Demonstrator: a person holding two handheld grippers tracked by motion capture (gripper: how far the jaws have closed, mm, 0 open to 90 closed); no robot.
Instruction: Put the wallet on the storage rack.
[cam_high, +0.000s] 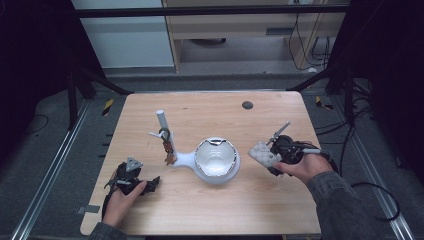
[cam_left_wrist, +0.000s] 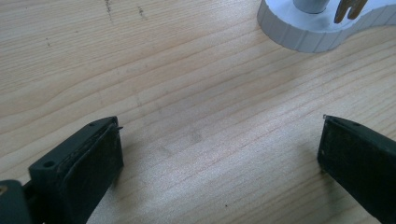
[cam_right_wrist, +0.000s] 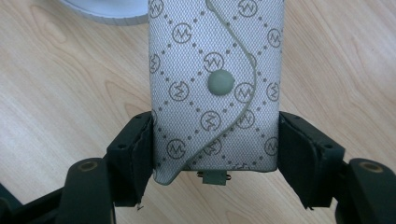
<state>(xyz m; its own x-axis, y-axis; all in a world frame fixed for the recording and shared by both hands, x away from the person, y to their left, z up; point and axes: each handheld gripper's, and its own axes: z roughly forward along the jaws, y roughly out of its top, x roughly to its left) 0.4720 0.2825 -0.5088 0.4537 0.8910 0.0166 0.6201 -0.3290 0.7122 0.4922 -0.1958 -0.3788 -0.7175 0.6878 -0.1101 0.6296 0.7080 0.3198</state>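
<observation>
A person sits at a light wooden table (cam_high: 210, 210) with a two-jaw gripper in each hand. The left gripper (cam_high: 150, 184) rests low at the near left of the table. Seen from its own camera, its black jaws stand wide apart with bare wood between them, holding and touching nothing.

The right gripper (cam_high: 270, 159) is at the right side of the table. Its jaws are closed on a small grey fabric pouch (cam_right_wrist: 215, 88) printed with round logos and fastened by a snap button, squeezing both long edges.

Between the hands sits a white stand (cam_high: 186, 160) with a bowl-shaped dish (cam_high: 216, 159) and an upright post (cam_high: 163, 125). Small items, possibly keys, hang from the post.
</observation>
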